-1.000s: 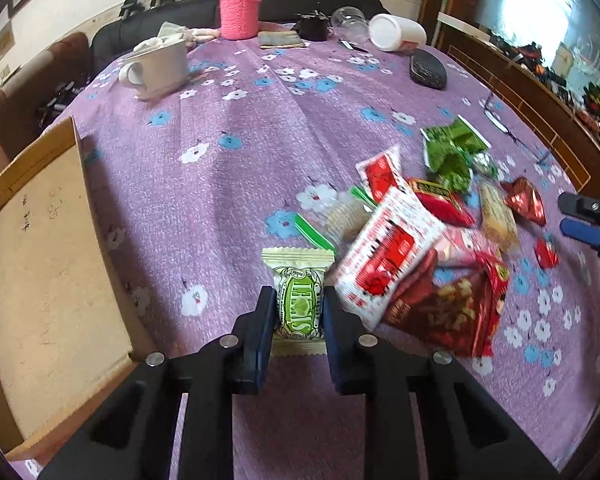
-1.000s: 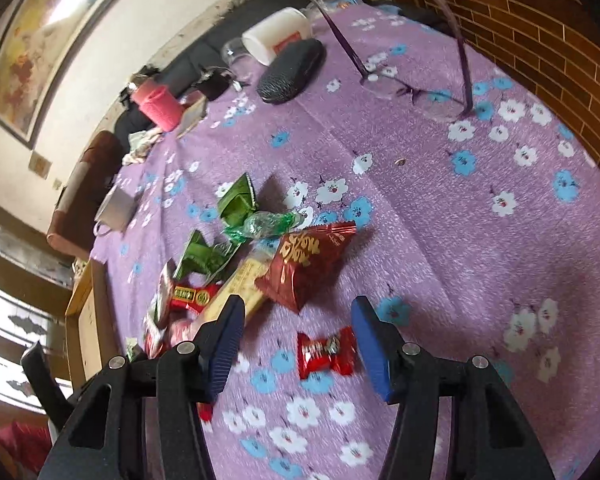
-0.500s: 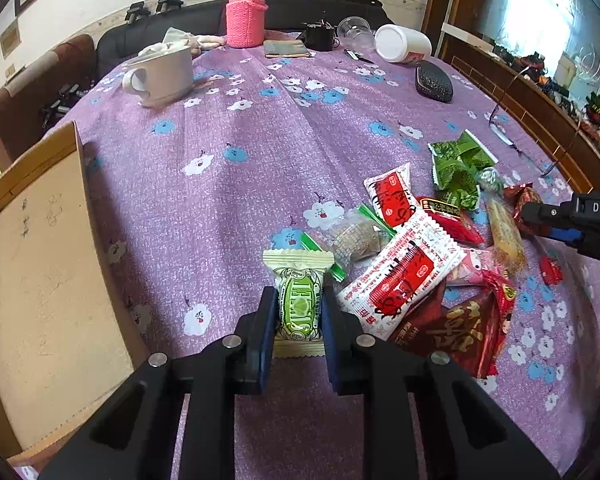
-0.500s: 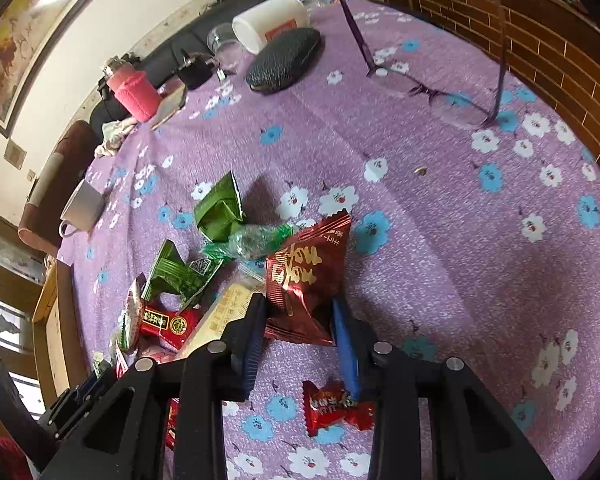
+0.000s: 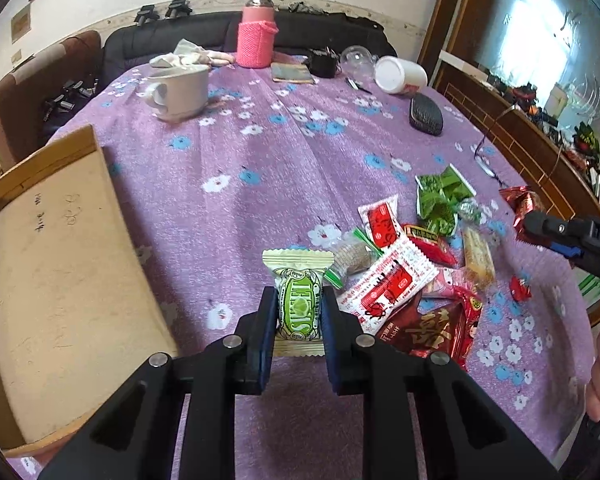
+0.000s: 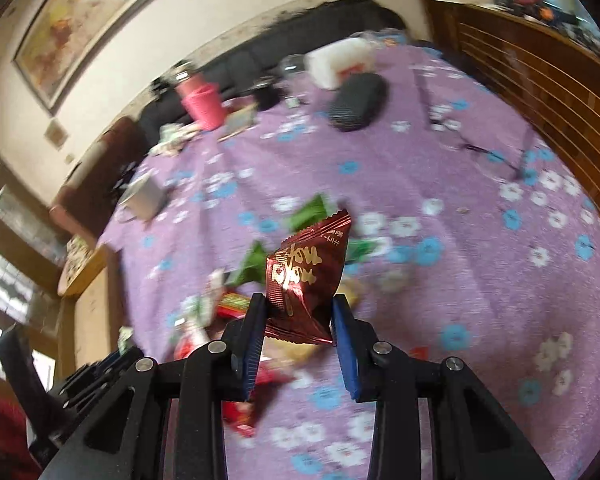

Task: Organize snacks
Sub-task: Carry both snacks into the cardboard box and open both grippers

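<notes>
- The surface [image 5: 260, 168] is a round table under a purple cloth printed with white and blue flowers; a dark sofa runs along the wall behind it, at the top of the frame.
- At the left edge of the left wrist view lies one shallow wooden tray [image 5: 60, 260] with nothing in it.
- Across the top of that view stand one white mug [image 5: 180, 94], one bottle in a pink knitted sleeve [image 5: 257, 36], one white jar lying on its side [image 5: 400, 76] and one black case [image 5: 425, 114].
- The left hand-held gripper [image 5: 299, 312] is clenched on one green-and-cream sweet packet [image 5: 299, 300], low in the centre of the frame, just left of the snack pile.
- The snack pile [image 5: 416, 264] lies at centre right: about ten loose packets, mostly red and green, overlapping so the count is not sure.
- One small red candy [image 5: 520, 289] lies apart, right of the pile.
- The right hand-held gripper [image 6: 298, 316] grasps one dark red foil packet with gold lettering [image 6: 304, 276], its jaws having just closed on it; the packet is clear of the cloth in the blurred right wrist view.
</notes>
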The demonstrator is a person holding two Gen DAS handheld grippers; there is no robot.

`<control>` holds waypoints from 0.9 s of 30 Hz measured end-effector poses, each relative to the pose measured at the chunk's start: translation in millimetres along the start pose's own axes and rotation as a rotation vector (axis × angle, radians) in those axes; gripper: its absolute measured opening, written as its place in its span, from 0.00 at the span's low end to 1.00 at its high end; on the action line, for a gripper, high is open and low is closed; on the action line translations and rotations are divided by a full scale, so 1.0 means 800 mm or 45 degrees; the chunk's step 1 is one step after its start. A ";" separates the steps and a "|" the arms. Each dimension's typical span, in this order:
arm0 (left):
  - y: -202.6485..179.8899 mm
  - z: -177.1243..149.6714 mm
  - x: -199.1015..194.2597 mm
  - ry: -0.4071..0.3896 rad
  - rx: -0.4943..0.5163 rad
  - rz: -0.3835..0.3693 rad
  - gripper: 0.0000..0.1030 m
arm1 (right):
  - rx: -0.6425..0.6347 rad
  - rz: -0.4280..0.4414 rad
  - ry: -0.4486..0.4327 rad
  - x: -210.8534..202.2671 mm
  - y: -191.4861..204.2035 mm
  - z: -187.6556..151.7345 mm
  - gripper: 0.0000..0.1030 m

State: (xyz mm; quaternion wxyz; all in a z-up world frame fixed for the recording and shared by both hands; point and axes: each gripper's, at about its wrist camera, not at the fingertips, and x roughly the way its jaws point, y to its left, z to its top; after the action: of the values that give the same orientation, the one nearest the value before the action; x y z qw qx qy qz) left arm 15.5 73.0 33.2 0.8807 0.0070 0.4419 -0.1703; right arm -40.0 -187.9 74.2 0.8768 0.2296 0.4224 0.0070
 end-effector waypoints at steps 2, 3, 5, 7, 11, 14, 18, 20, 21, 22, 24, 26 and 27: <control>0.009 0.001 -0.008 -0.016 -0.018 0.002 0.20 | -0.050 0.035 0.020 0.003 0.023 -0.002 0.34; 0.015 0.002 -0.013 -0.024 -0.032 0.002 0.20 | -0.078 0.049 0.029 0.006 0.036 -0.003 0.34; 0.028 0.004 -0.021 -0.036 -0.063 0.002 0.20 | -0.136 0.079 0.051 0.012 0.064 -0.005 0.34; 0.043 0.007 -0.031 -0.057 -0.092 0.013 0.20 | -0.191 0.115 0.079 0.020 0.094 -0.006 0.34; 0.081 0.010 -0.053 -0.101 -0.156 0.040 0.20 | -0.318 0.169 0.122 0.039 0.160 -0.007 0.35; 0.117 0.012 -0.068 -0.127 -0.207 0.077 0.20 | -0.423 0.186 0.139 0.057 0.209 -0.011 0.35; 0.170 0.017 -0.082 -0.143 -0.263 0.135 0.20 | -0.502 0.243 0.202 0.090 0.272 -0.013 0.35; 0.195 0.021 -0.085 -0.140 -0.284 0.168 0.20 | -0.549 0.258 0.213 0.105 0.304 -0.011 0.35; 0.209 0.024 -0.087 -0.137 -0.296 0.183 0.20 | -0.567 0.265 0.224 0.114 0.320 -0.009 0.35; 0.221 0.026 -0.088 -0.137 -0.302 0.192 0.20 | -0.579 0.276 0.238 0.124 0.335 -0.007 0.35; 0.249 0.034 -0.089 -0.128 -0.318 0.239 0.20 | -0.599 0.286 0.265 0.141 0.358 -0.006 0.35; 0.270 0.039 -0.089 -0.120 -0.328 0.266 0.20 | -0.634 0.298 0.306 0.169 0.391 -0.003 0.35; 0.282 0.044 -0.087 -0.117 -0.331 0.270 0.20 | -0.646 0.303 0.317 0.179 0.405 -0.004 0.35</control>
State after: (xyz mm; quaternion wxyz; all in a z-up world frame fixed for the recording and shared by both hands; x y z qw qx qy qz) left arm 73.3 300.5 78.0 0.9065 -0.0682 0.4164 -0.0180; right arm 108.8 132.6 98.9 0.8406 0.0484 0.4816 0.2431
